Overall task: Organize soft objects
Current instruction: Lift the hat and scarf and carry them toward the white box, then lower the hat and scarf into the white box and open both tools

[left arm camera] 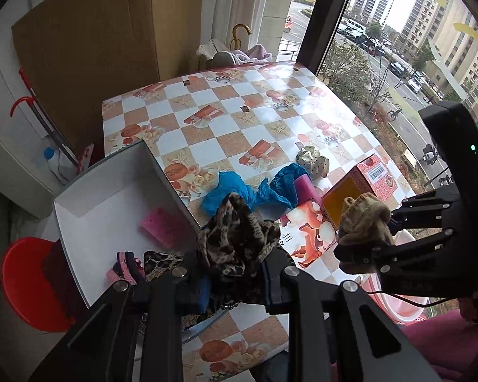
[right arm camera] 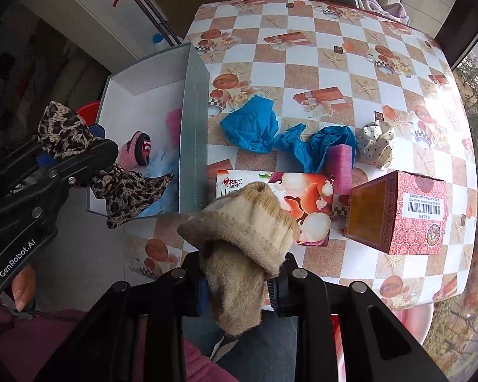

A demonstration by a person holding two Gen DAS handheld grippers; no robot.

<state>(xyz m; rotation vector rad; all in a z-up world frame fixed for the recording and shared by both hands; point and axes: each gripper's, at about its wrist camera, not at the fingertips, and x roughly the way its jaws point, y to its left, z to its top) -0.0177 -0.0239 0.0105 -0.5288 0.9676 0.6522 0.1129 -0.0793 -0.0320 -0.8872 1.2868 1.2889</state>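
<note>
My left gripper (left arm camera: 235, 283) is shut on a leopard-print cloth (left arm camera: 239, 232), which hangs over the near corner of the white box (left arm camera: 111, 191). In the right wrist view the same gripper (right arm camera: 76, 156) holds the cloth (right arm camera: 127, 191) above the box (right arm camera: 194, 127). My right gripper (right arm camera: 239, 283) is shut on a beige knitted sock (right arm camera: 242, 222) above the table's front edge. A pink sponge (left arm camera: 162, 226) and a pink striped sock (left arm camera: 127, 264) lie in the box. Two blue cloths (right arm camera: 251, 124) (right arm camera: 322, 143), a purple sponge (right arm camera: 342, 165) and a polka-dot scrunchie (right arm camera: 377, 143) lie on the table.
A tissue pack (right arm camera: 302, 200) and a red patterned carton (right arm camera: 408, 213) sit near the front of the checkered table (right arm camera: 334, 73). A red stool (left arm camera: 28, 283) stands left of the box. A window (left arm camera: 398, 47) runs along the table's right side.
</note>
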